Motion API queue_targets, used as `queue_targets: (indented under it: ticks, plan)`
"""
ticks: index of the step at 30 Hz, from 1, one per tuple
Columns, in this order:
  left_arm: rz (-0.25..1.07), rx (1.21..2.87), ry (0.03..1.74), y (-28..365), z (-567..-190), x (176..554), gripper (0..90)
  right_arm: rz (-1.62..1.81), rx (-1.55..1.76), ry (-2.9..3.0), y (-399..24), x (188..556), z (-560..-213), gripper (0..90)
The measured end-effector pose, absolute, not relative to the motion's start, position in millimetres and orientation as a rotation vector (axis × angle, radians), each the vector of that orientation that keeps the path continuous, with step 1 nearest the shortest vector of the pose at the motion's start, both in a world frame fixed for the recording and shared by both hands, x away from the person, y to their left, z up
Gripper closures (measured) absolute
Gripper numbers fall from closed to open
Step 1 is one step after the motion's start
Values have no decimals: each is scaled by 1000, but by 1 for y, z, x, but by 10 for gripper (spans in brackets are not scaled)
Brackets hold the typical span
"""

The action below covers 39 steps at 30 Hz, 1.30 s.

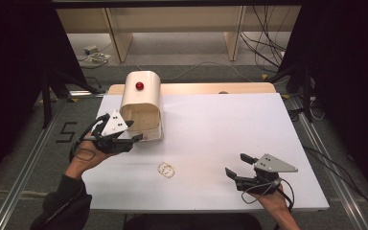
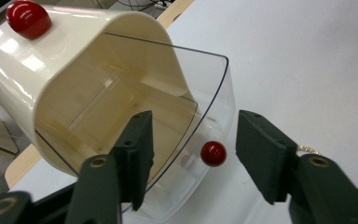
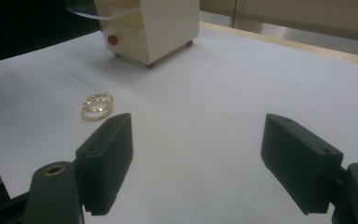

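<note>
- At left-centre of the high view: left gripper (image 1: pixel 133 130) at the open front of a cream box (image 1: pixel 146 91) with a rounded top and a red knob (image 1: pixel 139 86) on it; grey three-cornered plate on the gripper's top, hand (image 1: pixel 84 160) and dark sleeve (image 1: pixel 60 208) coming in from the lower left.
- In the left gripper view: clear drawer (image 2: pixel 214 93) pulled out of the cream box, small red drawer knob (image 2: pixel 213 153) at mid-frame between the two black jaws, with daylight on both sides; jaws released, parted, pressing on nothing.
- Toward lower centre of the high view: gold rings (image 1: pixel 166 169) lying on the white table (image 1: pixel 220 124), well apart from both grippers.
- At lower right of the high view: right gripper (image 1: pixel 236 166) low over the table, jaws spread wide and empty.
- In the right gripper view: gold rings at left above the left jaw, cream box at the top of the frame on small reddish feet (image 3: pixel 150 65).
</note>
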<state>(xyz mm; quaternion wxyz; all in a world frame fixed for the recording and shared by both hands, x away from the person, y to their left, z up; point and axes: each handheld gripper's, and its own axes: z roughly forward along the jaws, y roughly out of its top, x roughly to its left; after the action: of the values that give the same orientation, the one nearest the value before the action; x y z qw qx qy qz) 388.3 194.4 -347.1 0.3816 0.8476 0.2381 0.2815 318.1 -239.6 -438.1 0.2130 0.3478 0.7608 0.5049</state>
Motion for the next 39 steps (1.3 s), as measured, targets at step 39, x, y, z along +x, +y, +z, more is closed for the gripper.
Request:
queue_targets:
  ticks: [39]
  plan:
    - [549,2101,619,151,-346,377,269,1404,965,2113,-240,318,-438,257]
